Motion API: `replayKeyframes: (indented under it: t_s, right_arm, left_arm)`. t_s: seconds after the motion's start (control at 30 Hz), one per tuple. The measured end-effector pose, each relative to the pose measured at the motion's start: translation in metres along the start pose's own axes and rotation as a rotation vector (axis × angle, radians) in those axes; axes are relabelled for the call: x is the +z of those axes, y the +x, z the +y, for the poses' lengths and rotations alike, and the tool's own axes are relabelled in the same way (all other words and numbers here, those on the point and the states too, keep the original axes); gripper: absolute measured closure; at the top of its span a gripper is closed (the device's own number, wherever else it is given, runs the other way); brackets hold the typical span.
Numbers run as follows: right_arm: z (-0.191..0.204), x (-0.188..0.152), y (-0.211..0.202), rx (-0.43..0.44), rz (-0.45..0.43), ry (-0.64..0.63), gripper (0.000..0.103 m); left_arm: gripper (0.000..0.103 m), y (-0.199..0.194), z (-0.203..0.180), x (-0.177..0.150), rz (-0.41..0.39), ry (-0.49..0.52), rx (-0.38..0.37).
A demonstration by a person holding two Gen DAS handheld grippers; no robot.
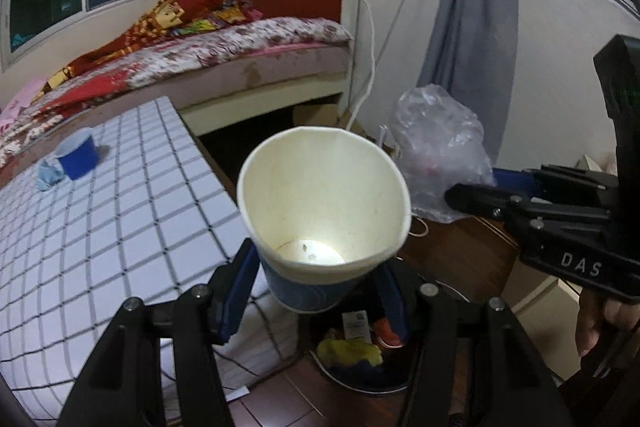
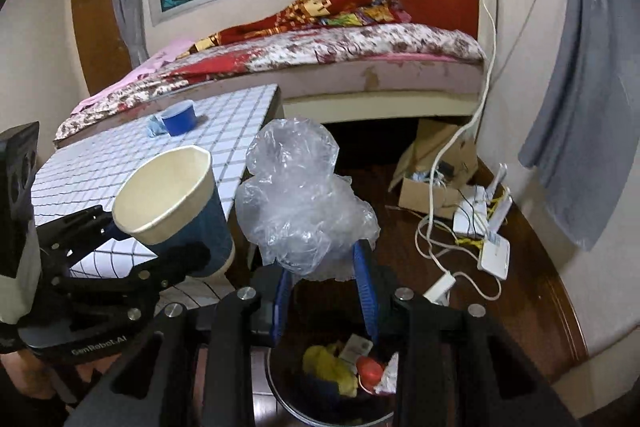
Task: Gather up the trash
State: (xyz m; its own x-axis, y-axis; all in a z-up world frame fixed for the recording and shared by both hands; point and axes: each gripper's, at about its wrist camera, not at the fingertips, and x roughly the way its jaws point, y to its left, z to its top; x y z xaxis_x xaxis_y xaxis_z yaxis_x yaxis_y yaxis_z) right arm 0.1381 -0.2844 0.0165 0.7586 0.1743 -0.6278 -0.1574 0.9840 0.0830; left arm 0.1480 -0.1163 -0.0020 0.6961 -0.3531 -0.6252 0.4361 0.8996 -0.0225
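Fingers clamped: left gripper (image 1: 316, 291) on paper cup (image 1: 324, 211), right gripper (image 2: 326, 291) on plastic bag (image 2: 300, 203).
Both hover above the trash bin (image 2: 280, 387); next, likely release.

Our left claw (image 1: 316, 291) is matte black, with angular linkage bars joined by round silver screws and blue pads lining its fingers (image 1: 236, 295). Our right claw (image 2: 326, 291) is built alike: black bars, silver screws, blue finger pads. White lettering marks each black body, "DAS" on one and "GenRobot.AI" on the other. Bare skin shows at our right hand (image 1: 600, 323)
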Motion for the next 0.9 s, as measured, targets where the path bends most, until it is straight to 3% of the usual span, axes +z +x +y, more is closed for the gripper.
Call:
replayKeyframes:
  t_s: [0.33, 0.9]
  right_arm:
    - [-0.031, -0.033, 0.008, -0.05, 0.068, 0.046, 0.071]
    - [-0.041, -0.082, 0.055, -0.065, 0.244, 0.009, 0.071]
  left_arm:
    - [0.045, 0.024, -0.029, -0.019, 0.05, 0.014, -0.065]
    - [0.045, 0.07, -0.042, -0.052, 0.18, 0.011, -0.105]
